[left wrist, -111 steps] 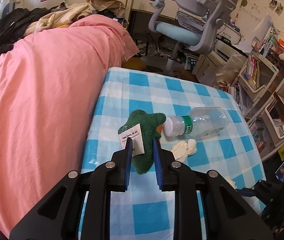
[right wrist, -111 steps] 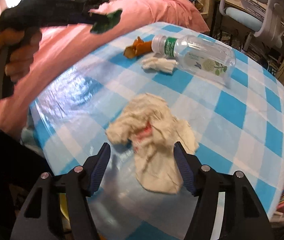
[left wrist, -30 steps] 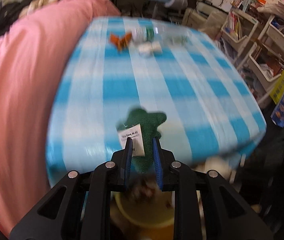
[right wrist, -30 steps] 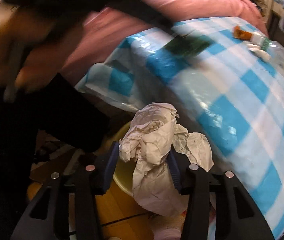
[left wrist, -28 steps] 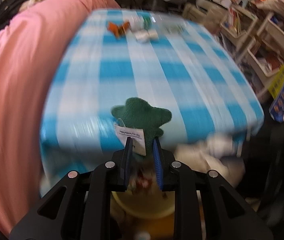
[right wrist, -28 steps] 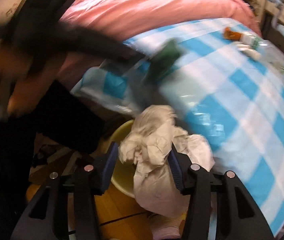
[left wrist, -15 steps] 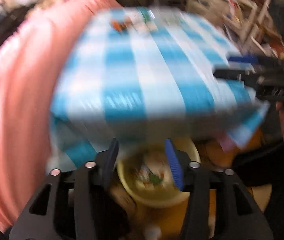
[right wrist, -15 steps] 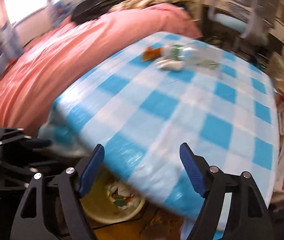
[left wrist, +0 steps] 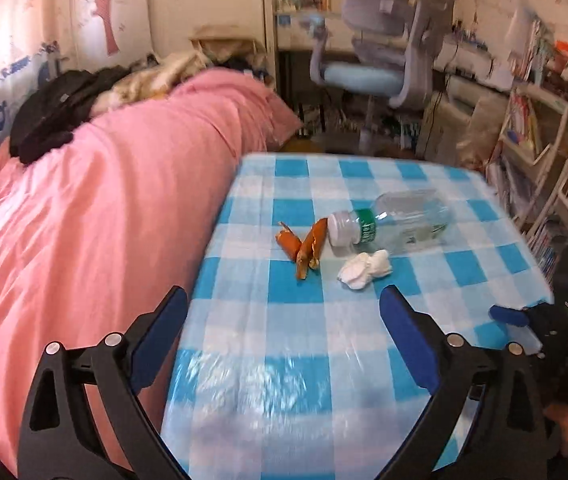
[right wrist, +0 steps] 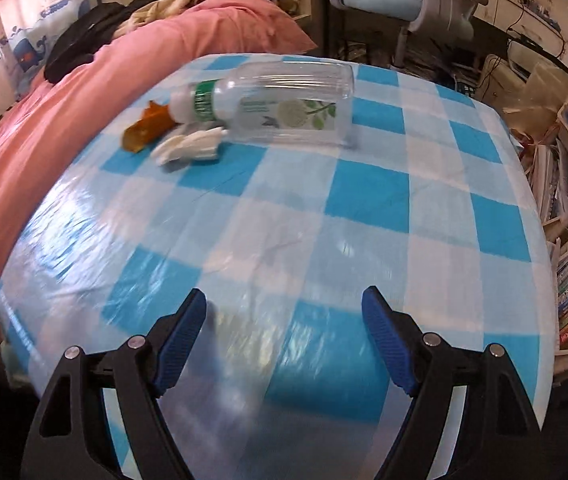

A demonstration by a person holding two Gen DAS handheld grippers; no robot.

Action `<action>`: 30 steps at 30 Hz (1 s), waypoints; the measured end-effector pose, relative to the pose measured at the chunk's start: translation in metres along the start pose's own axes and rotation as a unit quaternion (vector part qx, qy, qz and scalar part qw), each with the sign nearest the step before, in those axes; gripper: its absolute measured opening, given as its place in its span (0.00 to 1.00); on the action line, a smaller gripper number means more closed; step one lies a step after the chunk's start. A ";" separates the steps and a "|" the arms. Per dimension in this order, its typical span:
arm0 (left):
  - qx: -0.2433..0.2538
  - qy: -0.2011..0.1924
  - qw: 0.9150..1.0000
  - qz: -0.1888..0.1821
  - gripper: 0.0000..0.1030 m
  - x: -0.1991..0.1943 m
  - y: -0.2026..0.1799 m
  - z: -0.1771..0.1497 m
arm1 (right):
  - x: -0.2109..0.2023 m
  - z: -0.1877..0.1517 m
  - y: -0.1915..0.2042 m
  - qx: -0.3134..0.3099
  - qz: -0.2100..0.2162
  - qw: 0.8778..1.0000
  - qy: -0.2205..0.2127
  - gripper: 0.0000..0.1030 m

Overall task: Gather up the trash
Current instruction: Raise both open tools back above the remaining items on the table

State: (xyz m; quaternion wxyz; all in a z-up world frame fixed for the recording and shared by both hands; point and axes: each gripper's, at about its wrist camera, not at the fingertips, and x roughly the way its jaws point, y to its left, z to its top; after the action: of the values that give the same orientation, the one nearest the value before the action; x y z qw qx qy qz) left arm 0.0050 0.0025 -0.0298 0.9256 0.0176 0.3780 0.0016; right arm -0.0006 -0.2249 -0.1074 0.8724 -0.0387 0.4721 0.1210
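Nearest, the left gripper (left wrist: 280, 312) hangs over the near edge of the blue-and-white checked tablecloth (left wrist: 296, 360), its jaws still spreading wide with nothing between them. The right gripper (right wrist: 284, 314) does the same over the near middle of the cloth, jaws opening and empty; both tilt down toward the table. Farther out lies the remaining trash, clustered together: a crumpled white tissue (left wrist: 364, 268), just left of it an orange wrapper (left wrist: 304, 248), possibly torn snack packaging, and behind them a clear plastic bottle (left wrist: 400, 222) on its side, cap toward the wrapper. Nothing blocks the way there. A pink duvet (left wrist: 104, 208) borders the table's left side; an office chair (left wrist: 380, 56) stands beyond.
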 end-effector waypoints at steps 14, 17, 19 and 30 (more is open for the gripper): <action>-0.053 0.050 0.996 -0.052 0.92 0.035 0.019 0.020 | 0.033 0.039 -0.004 -0.013 -0.003 1.000 -0.001 0.94; -0.048 0.051 0.996 -0.058 0.92 0.033 0.021 0.023 | 0.031 0.037 -0.004 -0.012 -0.003 1.000 -0.002 0.94; -0.047 0.051 0.996 -0.059 0.93 0.033 0.023 0.026 | 0.031 0.037 -0.002 -0.012 -0.003 1.000 -0.002 0.94; -0.043 0.054 0.995 -0.069 0.93 0.025 0.035 0.034 | 0.031 0.036 -0.003 -0.012 -0.002 1.000 -0.002 0.94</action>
State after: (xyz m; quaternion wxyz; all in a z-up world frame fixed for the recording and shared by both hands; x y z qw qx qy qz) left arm 0.0473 0.0366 -0.0216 0.9015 -0.0486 0.4276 -0.0455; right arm 0.0461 -0.2153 -0.1135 0.8730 -0.0498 0.4689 0.1246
